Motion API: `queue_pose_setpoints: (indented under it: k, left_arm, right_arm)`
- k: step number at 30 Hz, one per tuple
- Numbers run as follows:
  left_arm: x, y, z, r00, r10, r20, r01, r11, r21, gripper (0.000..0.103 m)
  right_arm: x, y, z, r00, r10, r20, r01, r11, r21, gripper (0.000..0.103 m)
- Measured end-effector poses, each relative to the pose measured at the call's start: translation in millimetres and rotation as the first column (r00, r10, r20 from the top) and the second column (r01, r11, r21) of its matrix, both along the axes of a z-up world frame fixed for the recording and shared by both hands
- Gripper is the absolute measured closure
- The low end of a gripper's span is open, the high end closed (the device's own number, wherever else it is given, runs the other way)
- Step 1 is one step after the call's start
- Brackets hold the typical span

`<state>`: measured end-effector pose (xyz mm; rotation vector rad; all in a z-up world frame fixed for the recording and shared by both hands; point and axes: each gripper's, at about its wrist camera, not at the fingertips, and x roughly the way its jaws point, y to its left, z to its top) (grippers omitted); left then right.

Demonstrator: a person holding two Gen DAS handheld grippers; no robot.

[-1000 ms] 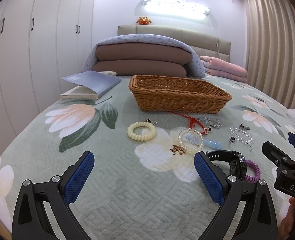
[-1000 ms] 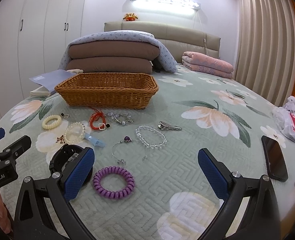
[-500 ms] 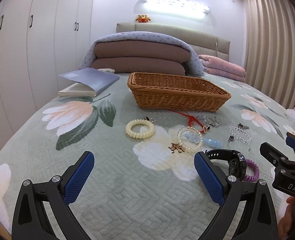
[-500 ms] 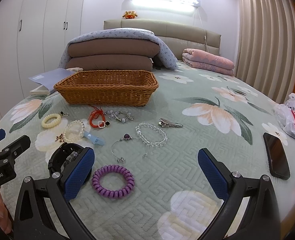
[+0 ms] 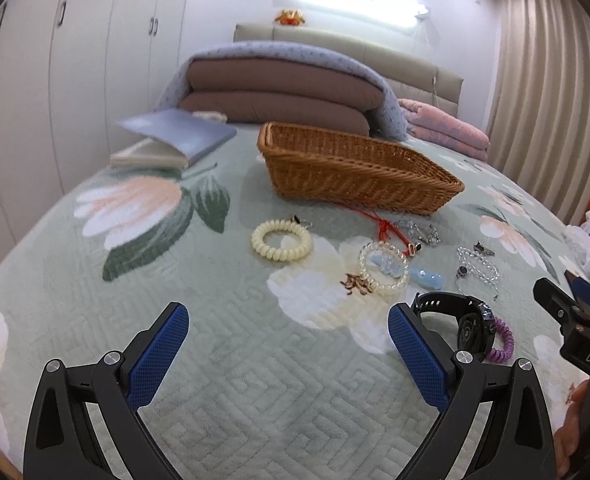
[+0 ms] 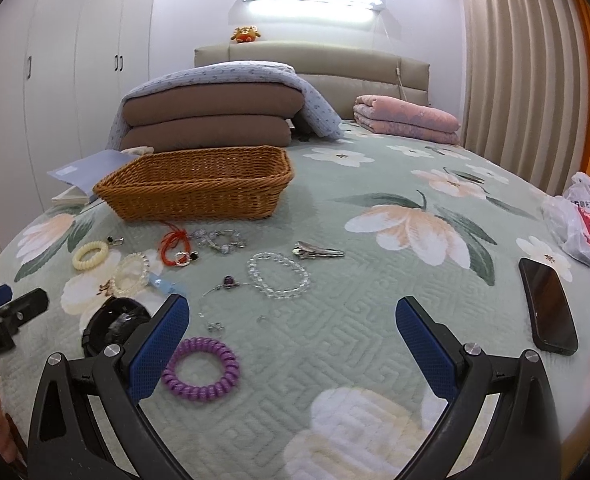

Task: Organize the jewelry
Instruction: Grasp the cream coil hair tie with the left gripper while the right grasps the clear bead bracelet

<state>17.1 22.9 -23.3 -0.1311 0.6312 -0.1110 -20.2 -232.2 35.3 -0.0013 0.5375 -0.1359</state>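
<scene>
A bedroom: the quilted bed (image 6: 335, 340) carries scattered jewelry before an empty basket (image 6: 199, 192), presumably its destination. Both the left gripper (image 5: 287, 356) and right gripper (image 6: 291, 352) hover wide open, empty. A watch (image 5: 467, 320) lies just beyond the left gripper's right finger; a purple coil (image 6: 201, 368) sits beside the right gripper's left finger (phone (image 6: 547, 306) outside its right finger).

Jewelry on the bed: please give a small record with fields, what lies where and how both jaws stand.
surface: green floral quilt
container: wicker basket, behind the jewelry; nothing seen inside
nearest right gripper: purple coil hair tie, black watch
middle: clear bead bracelet, silver hair clip
left side: cream coil hair tie
left gripper: jaws open, holding nothing
right gripper: jaws open, holding nothing
non-jewelry: black phone
</scene>
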Motion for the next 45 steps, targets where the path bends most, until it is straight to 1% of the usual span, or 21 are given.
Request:
queue_pose_setpoints:
  k: [2,3,5,7,10,11,12,14,17,18,21,24,27,29,32,34,38,40,41,43,45]
  left_arm:
    - [6.1,7.9,0.4,0.999,0.003,-0.034,-0.004,0.999,-0.032,0.003]
    - [9.6,12.1,2.3,0.999,0.004,-0.045,-0.006,0.999,-0.049,0.003]
    - [18.0,19.0,8.5,0.998,0.002,-0.066,-0.007,0.997,-0.078,0.003]
    - [27.4,25.8,17.0,0.997,0.001,-0.078,-0.009,0.995,-0.099,0.003]
    - [46.6,33.3,26.2,0.995,0.004,-0.096,-0.014,0.995,-0.102,0.004]
    - [54.9,34.2,27.8,0.995,0.007,-0.103,-0.017,0.996,-0.093,0.004]
    - [63.8,34.6,28.4,0.993,0.012,-0.114,-0.022,0.996,-0.084,0.005]
    - [81.9,34.6,26.8,0.99,0.013,-0.139,-0.026,0.995,-0.096,0.008]
    - [105.8,33.8,19.2,0.984,-0.001,-0.179,-0.022,0.991,-0.13,0.013]
    - [111.2,31.2,15.3,0.982,-0.005,-0.188,-0.019,0.992,-0.128,0.018]
    - [119.4,27.7,0.7,0.976,-0.018,-0.215,-0.008,0.993,-0.117,0.034]
    - [124.0,33.2,-14.7,0.967,-0.021,-0.253,-0.015,0.99,-0.142,0.037]
    - [123.7,35.5,-13.3,0.971,-0.033,-0.236,-0.005,0.987,-0.158,0.039]
    - [125.5,30.6,-14.3,0.97,-0.035,-0.24,0.002,0.991,-0.137,0.039]
    - [129.7,17.9,-18.4,0.967,-0.005,-0.255,-0.01,0.998,-0.055,0.039]
    - [130.5,14.0,-17.5,0.967,0.004,-0.256,-0.008,1.0,-0.015,0.039]
    - [129.6,10.7,-17.2,0.968,0.008,-0.25,-0.006,1.0,0.009,0.039]
    - [129.4,8.5,-17.3,0.969,0.01,-0.247,-0.005,1.0,0.022,0.04]
    - [127.9,8.2,-17.5,0.97,0.009,-0.244,-0.001,1.0,0.03,0.042]
    - [126.3,2.3,-17.2,0.971,0.0,-0.237,0.014,0.998,0.056,0.055]
    - [124.8,-4.4,-17.1,0.975,-0.008,-0.224,0.028,0.996,0.09,0.078]
  right_arm:
    - [0.9,-4.4,0.2,1.0,-0.008,0.003,0.008,1.0,-0.021,0.001]
    - [1.4,-6.9,0.9,1.0,-0.011,0.007,0.011,0.999,-0.037,0.006]
    - [-0.2,-15.3,4.4,0.999,-0.026,0.018,0.028,0.996,-0.084,0.011]
    - [-4.7,-30.1,8.4,0.998,-0.041,0.046,0.046,0.993,-0.109,0.012]
    - [2.5,-55.8,7.1,0.999,-0.049,0.011,0.05,0.995,-0.091,0.016]
    - [6.7,-62.9,5.6,0.999,-0.044,-0.009,0.043,0.997,-0.07,0.021]
    - [12.4,-69.3,3.6,0.999,-0.038,-0.033,0.036,0.998,-0.043,0.033]
    - [27.5,-74.5,-0.2,0.995,0.015,-0.095,-0.014,1.0,0.016,0.048]
    - [52.8,-68.6,-1.9,0.984,0.091,-0.156,-0.08,0.994,0.075,0.052]
    - [59.0,-64.6,-1.9,0.98,0.104,-0.166,-0.092,0.993,0.079,0.055]
    - [81.1,-50.8,-4.7,0.972,0.123,-0.199,-0.113,0.992,0.06,0.056]
    - [100.2,-40.6,-16.2,0.962,0.129,-0.241,-0.12,0.991,0.051,0.061]
    - [111.4,-36.9,-23.0,0.955,0.134,-0.263,-0.124,0.991,0.053,0.062]
    - [112.6,-33.1,-23.8,0.955,0.14,-0.261,-0.133,0.99,0.044,0.062]
    - [118.7,-27.8,-31.4,0.947,0.133,-0.292,-0.136,0.991,0.011,0.062]
    - [123.6,-26.0,-37.5,0.938,0.131,-0.32,-0.138,0.99,0.003,0.065]
    - [128.0,-21.7,-39.2,0.934,0.146,-0.326,-0.158,0.987,-0.009,0.068]
    - [130.3,-17.6,-39.6,0.932,0.15,-0.329,-0.167,0.986,-0.024,0.074]
    - [131.2,-14.6,-40.0,0.93,0.163,-0.33,-0.182,0.983,-0.026,0.08]
    - [130.7,-10.3,-40.8,0.927,0.179,-0.329,-0.2,0.979,-0.034,0.088]
    - [128.8,-7.1,-41.0,0.924,0.202,-0.325,-0.225,0.974,-0.034,0.092]
